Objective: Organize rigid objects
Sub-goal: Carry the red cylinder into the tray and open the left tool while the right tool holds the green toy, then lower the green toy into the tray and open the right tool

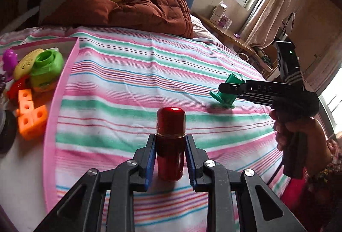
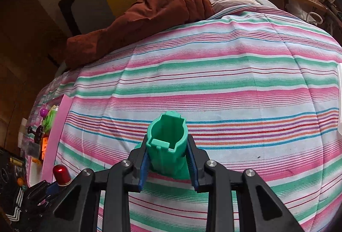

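My left gripper (image 1: 170, 138) is shut on a glossy red cylinder (image 1: 170, 129), held upright above the striped bedsheet; the cylinder also shows in the right wrist view (image 2: 61, 172). My right gripper (image 2: 167, 144) is shut on a green plastic holder (image 2: 166, 137) with a hollow top, above the sheet. The right gripper (image 1: 226, 87) and the green holder (image 1: 226, 92) also show in the left wrist view, to the right of the red cylinder. A pink-rimmed tray (image 1: 62, 90) on the left holds several toys.
In the tray lie orange cubes (image 1: 32, 116), a green jar (image 1: 47, 67), a yellow toy (image 1: 26, 61) and a purple figure (image 1: 9, 59). A brown quilt (image 1: 149, 9) lies at the bed's head. A wooden shelf (image 1: 230, 35) with boxes runs along the right.
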The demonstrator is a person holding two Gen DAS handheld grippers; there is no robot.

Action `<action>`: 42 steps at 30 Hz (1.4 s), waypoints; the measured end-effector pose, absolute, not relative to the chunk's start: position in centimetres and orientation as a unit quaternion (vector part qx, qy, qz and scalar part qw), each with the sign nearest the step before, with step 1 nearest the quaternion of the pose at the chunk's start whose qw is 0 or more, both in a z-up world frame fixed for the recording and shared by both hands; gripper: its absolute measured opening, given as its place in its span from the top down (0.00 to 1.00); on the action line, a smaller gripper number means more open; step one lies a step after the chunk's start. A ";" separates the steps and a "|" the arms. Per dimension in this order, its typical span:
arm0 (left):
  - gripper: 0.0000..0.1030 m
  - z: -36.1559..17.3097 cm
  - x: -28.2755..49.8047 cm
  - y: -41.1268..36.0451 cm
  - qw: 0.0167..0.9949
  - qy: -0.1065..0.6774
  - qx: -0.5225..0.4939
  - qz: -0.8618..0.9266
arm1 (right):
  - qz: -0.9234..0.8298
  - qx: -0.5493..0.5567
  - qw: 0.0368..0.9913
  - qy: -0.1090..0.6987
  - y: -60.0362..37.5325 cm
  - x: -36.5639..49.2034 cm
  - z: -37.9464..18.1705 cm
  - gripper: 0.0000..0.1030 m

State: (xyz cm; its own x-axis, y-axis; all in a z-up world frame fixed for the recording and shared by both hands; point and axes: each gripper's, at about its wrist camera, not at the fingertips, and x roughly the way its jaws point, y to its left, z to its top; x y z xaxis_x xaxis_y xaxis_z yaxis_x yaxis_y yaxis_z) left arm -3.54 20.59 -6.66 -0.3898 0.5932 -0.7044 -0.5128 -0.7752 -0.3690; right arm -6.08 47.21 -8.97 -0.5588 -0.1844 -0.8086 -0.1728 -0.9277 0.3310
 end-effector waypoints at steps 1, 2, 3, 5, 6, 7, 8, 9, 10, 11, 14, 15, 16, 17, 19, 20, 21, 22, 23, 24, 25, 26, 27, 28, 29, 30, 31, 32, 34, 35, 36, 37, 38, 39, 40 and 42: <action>0.74 -6.4 -3.0 19.9 0.333 -0.047 -0.437 0.834 | -0.863 0.469 0.007 -0.186 46.9 -6.0 -8.9 0.71; 0.74 -6.1 -2.6 19.2 0.332 -0.048 -0.434 0.836 | -0.865 0.469 0.011 -0.180 46.5 -6.0 -8.9 0.71; 0.74 -5.7 -2.2 18.4 0.331 -0.048 -0.430 0.839 | -0.866 0.468 0.014 -0.175 46.2 -6.0 -8.8 0.71; 0.74 -5.1 -1.5 16.8 0.325 -0.051 -0.422 0.845 | -0.868 0.466 0.022 -0.169 45.6 -5.9 -8.7 0.71; 0.74 -4.8 -1.3 16.0 0.321 -0.050 -0.419 0.848 | -0.869 0.465 0.027 -0.168 45.4 -5.9 -8.7 0.71; 0.74 -4.4 -1.1 15.2 0.318 -0.049 -0.415 0.851 | -0.870 0.463 0.031 -0.165 45.1 -5.9 -8.7 0.71; 0.74 -4.1 -0.9 14.3 0.312 -0.046 -0.411 0.855 | -0.872 0.461 0.035 -0.161 44.8 -5.8 -8.6 0.71; 0.74 -3.9 -0.7 13.5 0.306 -0.044 -0.406 0.860 | -0.874 0.459 0.037 -0.155 44.5 -5.8 -8.5 0.71; 0.74 -3.6 -0.5 12.6 0.300 -0.041 -0.401 0.865 | -0.875 0.458 0.040 -0.150 44.3 -5.8 -8.4 0.71; 0.74 -3.6 -0.4 11.5 0.292 -0.040 -0.398 0.869 | -0.876 0.457 0.042 -0.147 44.1 -5.8 -8.4 0.71; 0.72 -3.7 -0.6 8.8 0.286 -0.057 -0.398 0.870 | -0.878 0.456 0.046 -0.142 43.6 -5.8 -8.4 0.71; 0.71 -3.7 -0.5 8.1 0.291 -0.069 -0.398 0.867 | -0.878 0.456 0.045 -0.139 43.6 -5.8 -8.5 0.71; 0.70 -3.6 -0.4 7.7 0.289 -0.073 -0.397 0.868 | -0.878 0.456 0.044 -0.136 43.5 -5.8 -8.5 0.71; 0.70 -3.4 -0.2 7.4 0.286 -0.072 -0.393 0.871 | -0.878 0.456 0.044 -0.135 43.4 -5.8 -8.5 0.71; 0.72 -3.0 0.1 6.7 0.289 -0.083 -0.390 0.870 | -0.880 0.453 0.046 -0.136 43.4 -5.8 -8.4 0.71; 0.72 -2.9 0.1 6.2 0.291 -0.096 -0.390 0.868 | -0.881 0.452 0.047 -0.134 43.3 -5.8 -8.4 0.71; 0.74 -2.8 0.0 5.6 0.291 -0.113 -0.391 0.866 | -0.882 0.451 0.048 -0.133 43.2 -5.7 -8.3 0.71; 0.74 -2.8 -0.2 4.9 0.285 -0.129 -0.392 0.865 | -0.882 0.449 0.050 -0.131 43.1 -5.7 -8.3 0.71; 0.74 -2.8 -0.4 4.2 0.278 -0.139 -0.392 0.866 | -0.882 0.449 0.051 -0.130 43.0 -5.7 -8.3 0.71; 0.74 -2.8 -0.6 3.7 0.271 -0.145 -0.393 0.867 | -0.882 0.450 0.051 -0.128 42.9 -5.8 -8.3 0.71; 0.74 -3.0 -0.8 3.2 0.263 -0.147 -0.396 0.868 | -0.882 0.451 0.053 -0.126 42.8 -5.8 -8.4 0.71; 0.74 -3.1 -1.0 2.7 0.254 -0.150 -0.399 0.868 | -0.882 0.452 0.054 -0.123 42.7 -5.8 -8.4 0.71; 0.74 -3.3 -1.3 2.2 0.246 -0.153 -0.402 0.869 | -0.881 0.453 0.055 -0.121 42.5 -5.9 -8.4 0.71; 0.74 -3.6 -1.5 1.7 0.236 -0.155 -0.405 0.869 | -0.882 0.454 0.055 -0.119 42.4 -5.9 -8.5 0.71; 0.74 -3.8 -1.7 1.3 0.226 -0.155 -0.411 0.869 | -0.882 0.453 0.057 -0.117 42.3 -5.9 -8.5 0.71; 0.74 -4.2 -1.9 0.8 0.215 -0.156 -0.418 0.869 | -0.883 0.452 0.058 -0.115 42.2 -5.9 -8.4 0.71; 0.74 -4.5 -2.1 0.4 0.208 -0.158 -0.425 0.867 | -0.884 0.449 0.060 -0.114 42.1 -5.8 -8.3 0.71; 0.74 -4.8 -2.3 0.0 0.198 -0.163 -0.432 0.864 | -0.886 0.447 0.062 -0.112 42.0 -5.8 -8.2 0.71; 0.64 -5.2 -2.4 -1.0 0.176 -0.178 -0.439 0.863 | -0.888 0.441 0.067 -0.109 41.8 -5.7 -7.9 0.71; 0.57 -5.2 -2.4 -1.6 0.163 -0.184 -0.439 0.864 | -0.890 0.437 0.069 -0.107 41.7 -5.7 -7.7 0.71; 0.42 -5.2 -2.4 -2.1 0.143 -0.188 -0.437 0.868 | -0.892 0.434 0.071 -0.104 41.6 -5.6 -7.5 0.71; 0.32 -5.0 -2.2 -2.7 0.125 -0.192 -0.431 0.873 | -0.895 0.430 0.072 -0.097 41.4 -5.5 -7.3 0.71; 0.30 -4.8 -2.0 -3.3 0.109 -0.198 -0.424 0.877 | -0.897 0.426 0.072 -0.092 41.2 -5.4 -7.1 0.71; 0.29 -4.6 -1.9 -3.8 0.097 -0.201 -0.418 0.880 | -0.899 0.423 0.074 -0.087 41.0 -5.4 -6.9 0.71; 0.28 -4.4 -1.8 -4.1 0.092 -0.201 -0.413 0.884 | -0.900 0.420 0.076 -0.084 40.8 -5.3 -6.7 0.71; 0.24 -3.8 -1.7 -4.0 0.087 -0.182 -0.403 0.893 | -0.902 0.417 0.081 -0.080 40.3 -5.3 -6.2 0.71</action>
